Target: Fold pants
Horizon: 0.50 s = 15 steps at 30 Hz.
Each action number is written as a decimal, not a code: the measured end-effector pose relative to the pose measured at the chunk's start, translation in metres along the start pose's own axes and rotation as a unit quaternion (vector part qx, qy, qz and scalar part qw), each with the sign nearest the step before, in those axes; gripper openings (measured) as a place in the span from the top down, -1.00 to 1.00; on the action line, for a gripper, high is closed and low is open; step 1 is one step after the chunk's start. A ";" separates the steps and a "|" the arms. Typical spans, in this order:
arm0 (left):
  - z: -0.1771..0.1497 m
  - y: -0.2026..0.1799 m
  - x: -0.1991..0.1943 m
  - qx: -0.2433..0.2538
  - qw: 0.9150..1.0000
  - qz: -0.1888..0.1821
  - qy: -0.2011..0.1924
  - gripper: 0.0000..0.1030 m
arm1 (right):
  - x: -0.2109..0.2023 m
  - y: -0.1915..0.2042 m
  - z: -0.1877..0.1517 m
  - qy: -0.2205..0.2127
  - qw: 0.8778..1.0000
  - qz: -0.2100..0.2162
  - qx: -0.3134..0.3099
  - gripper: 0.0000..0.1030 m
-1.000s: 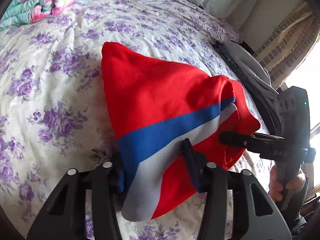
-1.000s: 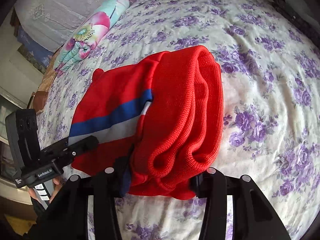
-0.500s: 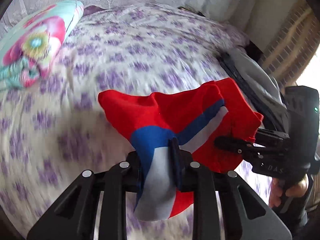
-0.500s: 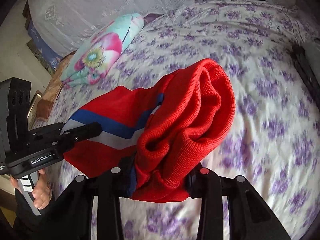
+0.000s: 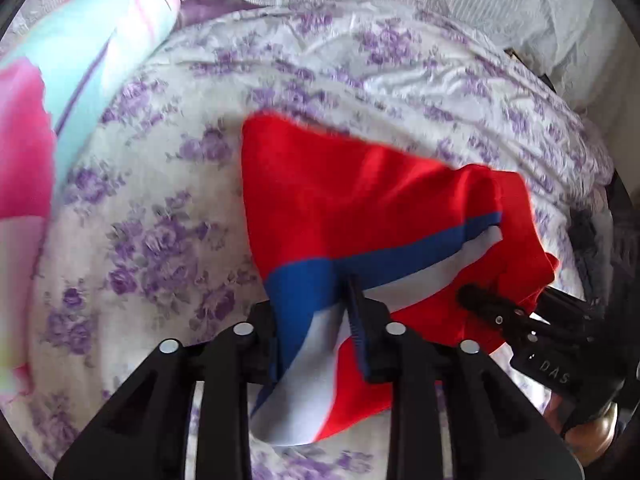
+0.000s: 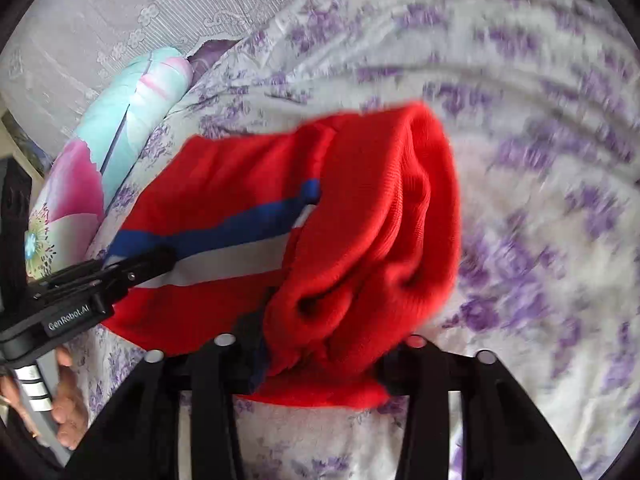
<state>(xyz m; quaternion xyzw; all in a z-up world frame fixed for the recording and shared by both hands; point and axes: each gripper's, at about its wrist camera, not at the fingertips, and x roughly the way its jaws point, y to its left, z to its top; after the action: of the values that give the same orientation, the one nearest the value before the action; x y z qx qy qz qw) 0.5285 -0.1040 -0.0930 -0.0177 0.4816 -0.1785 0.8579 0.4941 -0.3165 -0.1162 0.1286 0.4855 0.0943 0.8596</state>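
One pair red pants (image 5: 360, 200), blue-white stripe, bunched

Both tools are matte black plastic. The left tongs (image 5: 316, 344) end in two broad, angular arms, each hollowed by a triangular recess, with four round silver screw heads set in a row across them. A ridged dark blue pad lines one finger (image 5: 356, 320). The right tongs (image 6: 320, 354) are built the same way, again with a row of silver screw heads. Seen from the side, one handle body carries the white letters "DAS", the other "GenRobot.AI", above a grip banded in silver. The left hand (image 6: 64, 404) wraps that grip; a dark sleeve edge shows below it.
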 end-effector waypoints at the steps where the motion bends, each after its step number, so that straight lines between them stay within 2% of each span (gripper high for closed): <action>1: -0.003 0.004 -0.002 0.007 1.000 0.003 -0.012 0.20 | -0.002 -0.003 -0.002 -0.005 1.000 0.013 0.003 -0.03; 2: -0.004 0.009 -0.003 0.004 1.000 0.011 -0.016 -0.13 | -0.003 -0.005 -0.002 -0.002 1.000 0.020 0.005 -0.06; 3: -0.005 0.016 -0.004 -0.006 1.000 0.016 -0.011 -0.32 | -0.007 -0.005 -0.001 0.000 1.000 0.016 0.010 -0.09; 6: -0.005 0.023 -0.021 -0.029 0.999 0.025 -0.002 -0.29 | -0.032 0.000 0.000 0.009 0.999 -0.025 0.025 -0.11; 8: -0.009 0.017 -0.053 -0.026 0.998 0.043 -0.023 -0.29 | -0.067 0.012 -0.001 -0.004 0.998 -0.068 0.017 -0.12; 9: -0.012 0.012 -0.072 -0.021 0.998 0.049 -0.039 -0.32 | -0.086 0.018 -0.007 -0.018 0.995 -0.098 0.014 -0.22; 10: -0.018 0.004 -0.094 -0.015 0.997 0.055 -0.057 -0.39 | -0.108 0.025 -0.010 -0.037 0.991 -0.126 0.015 -0.43; 12: -0.033 -0.010 -0.138 -0.009 0.993 0.069 -0.091 -0.87 | -0.157 0.041 -0.026 -0.080 0.987 -0.136 0.019 -0.69; 13: -0.045 -0.021 -0.165 -0.005 0.991 0.073 -0.114 -0.90 | -0.176 0.047 -0.036 -0.094 0.986 -0.133 0.019 -0.83; 15: -0.068 -0.040 -0.202 0.009 0.987 0.079 -0.139 -0.90 | -0.205 0.064 -0.057 -0.116 0.983 -0.140 0.010 -0.93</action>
<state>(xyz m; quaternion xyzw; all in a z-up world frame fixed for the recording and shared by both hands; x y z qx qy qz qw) 0.3649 -0.0664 0.0439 0.0035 0.3555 -0.1098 0.9282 0.3380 -0.3071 0.0422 0.0782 0.3966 -0.0475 0.9134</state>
